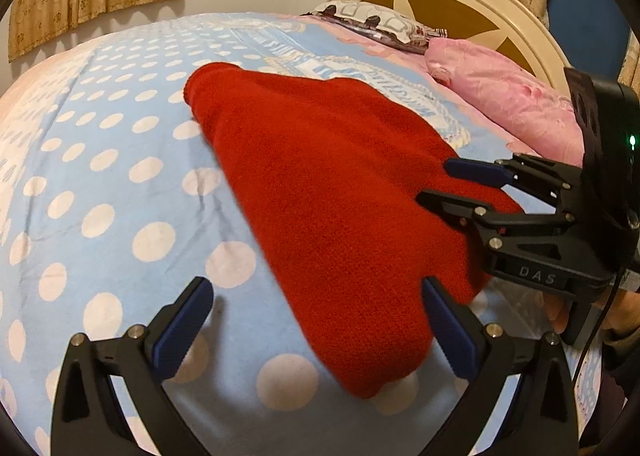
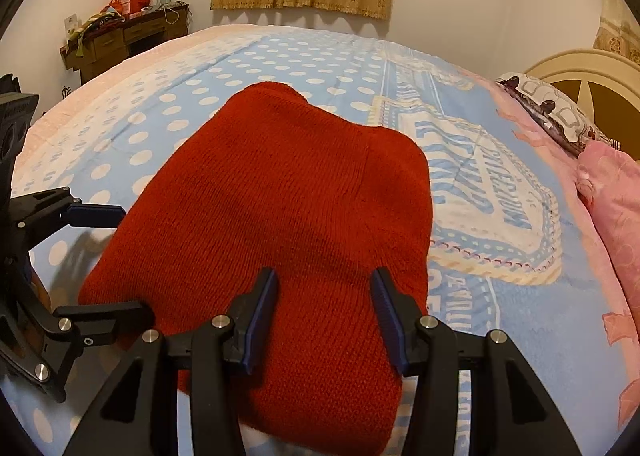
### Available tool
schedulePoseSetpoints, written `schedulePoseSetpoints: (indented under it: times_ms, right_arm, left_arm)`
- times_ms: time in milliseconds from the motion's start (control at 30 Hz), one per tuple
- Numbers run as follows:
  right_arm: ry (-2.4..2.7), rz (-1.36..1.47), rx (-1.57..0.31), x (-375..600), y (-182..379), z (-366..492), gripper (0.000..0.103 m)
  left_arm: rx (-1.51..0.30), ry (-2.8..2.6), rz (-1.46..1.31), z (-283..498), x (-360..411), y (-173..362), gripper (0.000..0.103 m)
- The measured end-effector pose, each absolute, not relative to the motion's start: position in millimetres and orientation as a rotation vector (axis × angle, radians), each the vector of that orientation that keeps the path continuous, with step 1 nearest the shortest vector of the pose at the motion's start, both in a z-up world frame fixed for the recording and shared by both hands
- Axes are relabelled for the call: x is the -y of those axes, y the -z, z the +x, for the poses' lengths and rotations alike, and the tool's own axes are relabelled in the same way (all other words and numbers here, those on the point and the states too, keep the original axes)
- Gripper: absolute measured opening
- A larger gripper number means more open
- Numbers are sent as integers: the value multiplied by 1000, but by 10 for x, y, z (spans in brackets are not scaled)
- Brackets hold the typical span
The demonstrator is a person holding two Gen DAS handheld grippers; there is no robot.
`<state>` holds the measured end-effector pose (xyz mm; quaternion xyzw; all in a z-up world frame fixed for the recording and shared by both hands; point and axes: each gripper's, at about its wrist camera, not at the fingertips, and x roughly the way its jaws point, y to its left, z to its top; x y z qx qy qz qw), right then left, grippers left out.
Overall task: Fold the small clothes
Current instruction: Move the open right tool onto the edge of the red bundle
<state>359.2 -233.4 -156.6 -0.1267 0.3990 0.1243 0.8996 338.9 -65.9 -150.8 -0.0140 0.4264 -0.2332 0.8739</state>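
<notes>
Over the near end of the red knit garment [image 2: 280,216], your right gripper [image 2: 324,312] hangs with its jaws about half apart. Red cloth shows between the blue pads [image 2: 262,320], but they do not look like they are pinching it, so nothing is held there. Just beside the garment's near left edge, your left gripper [image 1: 316,332] is spread as wide as it goes. Its right pad sits over the red edge and its left pad is over the sheet; it holds nothing too.

Now the garment itself. It lies flat on the blue spotted bedsheet [image 1: 100,184], in a neat, thick, doubled shape, so I think at least one fold is done. One more fold, or just a tidy press, may be left. Past the garment's far right side sits a pink pillow [image 1: 508,96].
</notes>
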Motion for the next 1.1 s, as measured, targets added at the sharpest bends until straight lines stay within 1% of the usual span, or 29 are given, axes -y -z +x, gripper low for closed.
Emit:
schedulePoseSetpoints:
  times_ms: [67, 133, 233, 333, 400, 500, 633, 700, 767, 833, 933, 1033, 1100]
  right_arm:
    - [-265, -257, -838, 2344, 1555, 3595, 50]
    - [-282, -266, -847, 2345, 1531, 3601, 50]
    - [-352, -242, -850, 2431, 1347, 3631, 50]
    - [-360, -68, -817, 2709, 1110, 3802, 50]
    - [-337, 63, -841, 2904, 1082, 4058, 50]
    - [-303, 112, -910, 2988, 1263, 4455, 50]
    - [-288, 195, -1083, 3018, 1773, 4837, 50]
    - [-305, 206, -1039, 3032, 1817, 4820, 50]
    - [-321, 217, -1037, 3062, 1806, 4785, 50]
    - [-351, 249, -1037, 3125, 1787, 4774, 50]
    - [-401, 327, -978, 3337, 1705, 4804, 50]
    - [-428, 409, -1006, 3434, 1763, 4933, 55]
    - [-439, 437, -1025, 3405, 1825, 5018, 56]
  left_arm:
    - [-867, 480, -26, 3354, 638, 1431, 103]
    - [-800, 447, -18, 3307, 600, 1310, 103]
    - [-741, 416, -15, 3300, 546, 1227, 103]
    - [-755, 430, -59, 3362, 525, 1321, 103]
    - [-788, 447, -74, 3403, 548, 1419, 103]
    - [-803, 456, -71, 3414, 578, 1449, 103]
    - [-842, 469, -79, 3450, 598, 1524, 103]
    - [-864, 478, -103, 3479, 584, 1570, 103]
    - [-856, 471, -118, 3462, 551, 1533, 103]
    - [-810, 440, -129, 3401, 510, 1413, 103]
    - [-749, 413, -179, 3367, 447, 1197, 103]
    - [-781, 412, -175, 3471, 483, 1165, 103]
    - [-806, 400, -168, 3541, 520, 1229, 103]
